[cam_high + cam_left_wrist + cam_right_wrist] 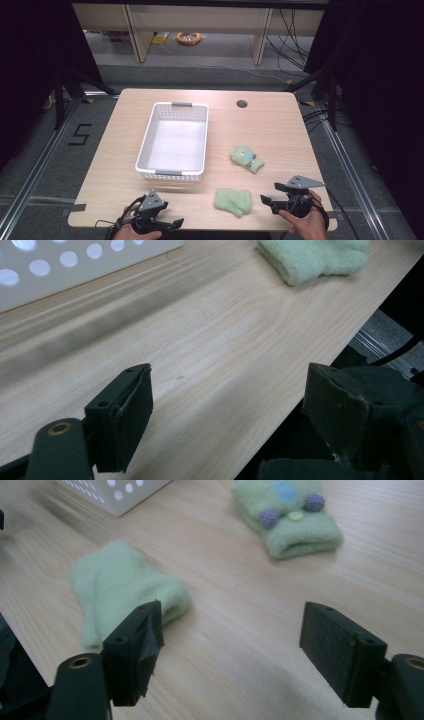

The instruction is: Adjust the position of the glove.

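Room: grey floor around a pale wooden table [125,165], with wooden furniture legs and a coil of yellow cable at the far end; the sides are dark and hard to make out.
Landmark: a white perforated basket [146,134] stands on the table, left of its middle, with nothing inside it.
Plain mitten: a light green fleece mitten [233,201] lies flat on the table, toward the person's edge and to the right of the basket, well apart from it. In the left gripper view [312,257] the top edge cuts it off; in the right gripper view [120,587] it lies just past the left jaw, not touched.
Decorated mitten: a second green mitten [247,158] with a blue patch, purple dots and a yellow button lies to the right of the basket, farther from the person than the plain one; its far end is cut off in the right gripper view [288,517].
Left gripper [167,223]: near the person's table edge, below the basket's near wall; jaws wide apart over bare wood, nothing between them. The hand is partly cut off by the frame.
Right gripper [266,198]: just to the right of the plain mitten, jaws pointing at it, spread wide and empty.
Basket in gripper views: a corner only, blurred.
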A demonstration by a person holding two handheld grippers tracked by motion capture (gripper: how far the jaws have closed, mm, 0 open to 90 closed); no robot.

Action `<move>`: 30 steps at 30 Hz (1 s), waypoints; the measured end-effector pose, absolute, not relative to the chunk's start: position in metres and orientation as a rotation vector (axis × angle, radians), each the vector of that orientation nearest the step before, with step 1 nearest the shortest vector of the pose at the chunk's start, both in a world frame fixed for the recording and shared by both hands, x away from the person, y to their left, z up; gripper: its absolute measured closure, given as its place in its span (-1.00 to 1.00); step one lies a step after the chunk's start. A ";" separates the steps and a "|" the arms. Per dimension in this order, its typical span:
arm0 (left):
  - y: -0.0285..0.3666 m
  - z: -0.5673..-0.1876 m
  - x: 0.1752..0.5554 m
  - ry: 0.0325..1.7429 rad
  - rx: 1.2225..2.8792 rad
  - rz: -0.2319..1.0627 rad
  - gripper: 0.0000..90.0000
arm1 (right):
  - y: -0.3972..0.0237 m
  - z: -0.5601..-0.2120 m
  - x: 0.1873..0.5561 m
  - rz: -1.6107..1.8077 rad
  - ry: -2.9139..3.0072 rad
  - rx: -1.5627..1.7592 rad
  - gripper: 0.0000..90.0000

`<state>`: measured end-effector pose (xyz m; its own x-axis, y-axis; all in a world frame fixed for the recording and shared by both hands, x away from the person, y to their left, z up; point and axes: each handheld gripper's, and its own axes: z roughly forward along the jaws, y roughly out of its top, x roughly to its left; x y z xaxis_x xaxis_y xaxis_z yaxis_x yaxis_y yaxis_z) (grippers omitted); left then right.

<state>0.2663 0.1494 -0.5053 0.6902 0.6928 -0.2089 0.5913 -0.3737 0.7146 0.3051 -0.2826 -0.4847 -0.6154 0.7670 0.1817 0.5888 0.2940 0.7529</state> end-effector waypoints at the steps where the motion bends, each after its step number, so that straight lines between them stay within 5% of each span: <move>1: 0.149 -0.506 0.266 0.998 2.077 0.149 -0.57 | -0.283 -0.484 0.305 1.212 2.356 1.241 -0.30; 17: 0.139 -0.502 0.267 0.966 2.066 0.119 -0.56 | -0.277 -0.475 0.301 1.221 2.394 1.146 -0.11; 30: 0.088 -0.498 0.280 0.847 2.100 0.104 -0.47 | -0.262 -0.473 0.299 1.237 2.458 1.084 0.10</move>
